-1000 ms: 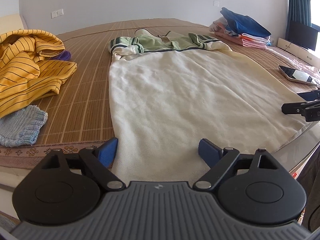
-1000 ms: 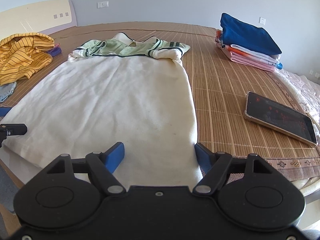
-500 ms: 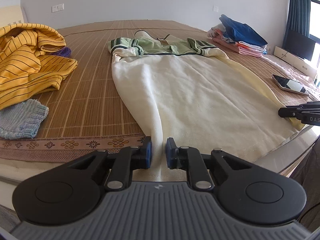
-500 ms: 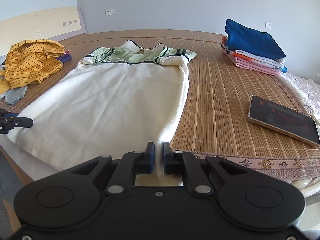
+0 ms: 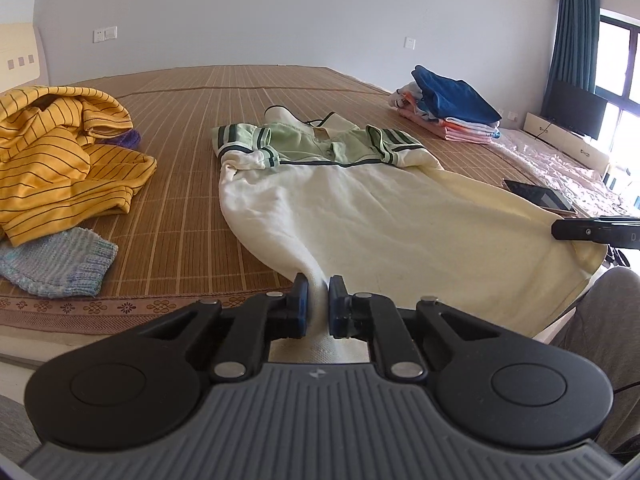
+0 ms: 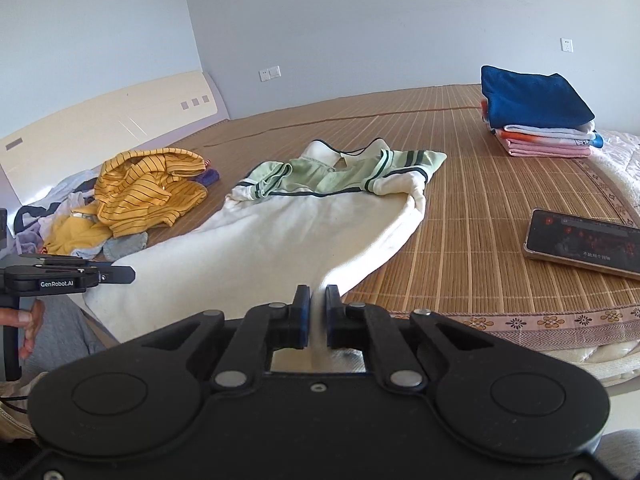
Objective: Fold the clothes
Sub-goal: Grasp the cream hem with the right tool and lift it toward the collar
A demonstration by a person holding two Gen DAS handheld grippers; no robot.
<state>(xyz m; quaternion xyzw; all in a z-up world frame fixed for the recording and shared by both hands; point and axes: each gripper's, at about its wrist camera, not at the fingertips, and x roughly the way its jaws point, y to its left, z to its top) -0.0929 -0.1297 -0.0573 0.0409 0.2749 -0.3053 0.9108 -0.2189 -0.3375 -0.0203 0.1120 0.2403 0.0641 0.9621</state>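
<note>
We see L gripper (image 5: 318,299) w/ blue fingers (image 5: 300,304) pinched on near hem of cream knit shirt w/ green striped collar (image 5: 372,208); R gripper (image 6: 317,307) clamps other hem corner. Shirt spread on bamboo-mat bed (image 5: 180,216), hem lifted. Yellow striped garment (image 5: 60,160) far left; folded clothes stack (image 6: 536,116), dark tablet (image 6: 584,242) right.

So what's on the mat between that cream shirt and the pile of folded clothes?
Nothing: in the right wrist view the mat is bare between the shirt and the folded pile. The phone lies nearer the bed's edge.
</note>
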